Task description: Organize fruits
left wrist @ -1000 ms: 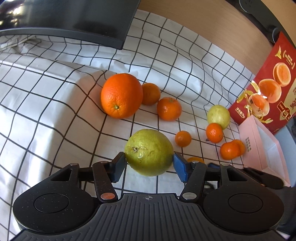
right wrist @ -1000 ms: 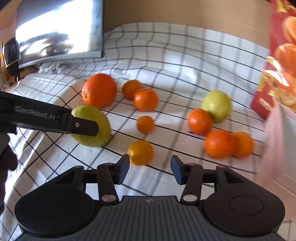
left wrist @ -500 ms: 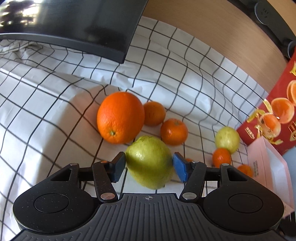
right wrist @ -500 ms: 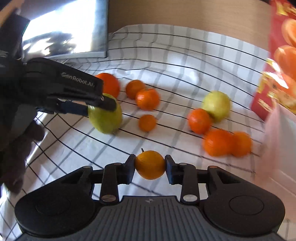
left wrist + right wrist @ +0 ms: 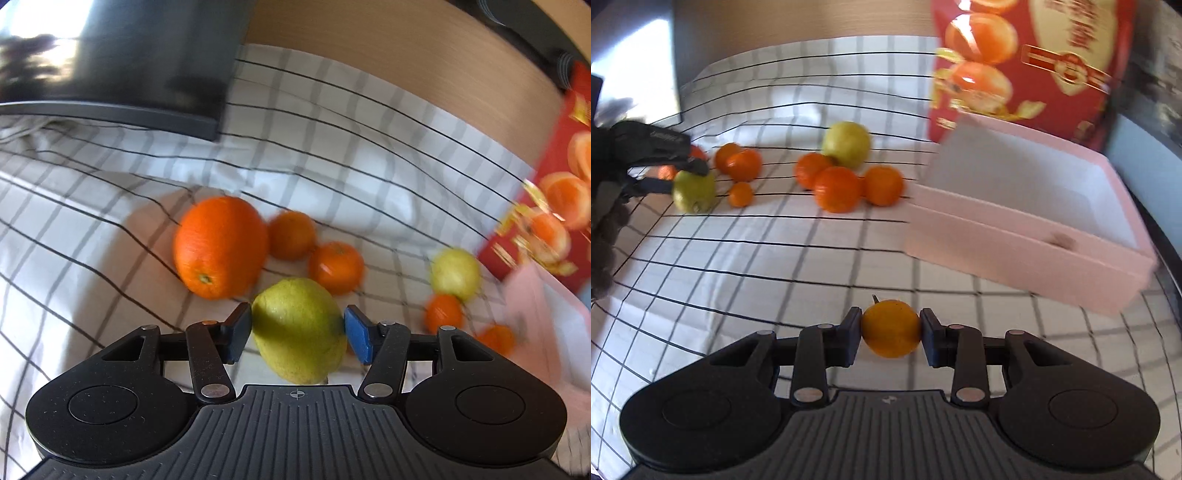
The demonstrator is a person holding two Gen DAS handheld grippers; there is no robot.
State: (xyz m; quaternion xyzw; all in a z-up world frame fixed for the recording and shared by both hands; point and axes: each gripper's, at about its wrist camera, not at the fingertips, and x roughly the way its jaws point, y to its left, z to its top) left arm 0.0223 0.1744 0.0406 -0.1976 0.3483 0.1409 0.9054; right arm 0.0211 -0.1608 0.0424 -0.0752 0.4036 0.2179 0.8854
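Your right claw swung toward the pale pink rectangular box, pinching the small round orange mandarin; left claw is closing on the yellow-green pear. Next: carry, drop inside.

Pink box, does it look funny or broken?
A little. The pink box looks stepped, with its upper part shifted crookedly off its lower part. A brownish smudge marks its inner wall. The picture is blurry, but no break shows.
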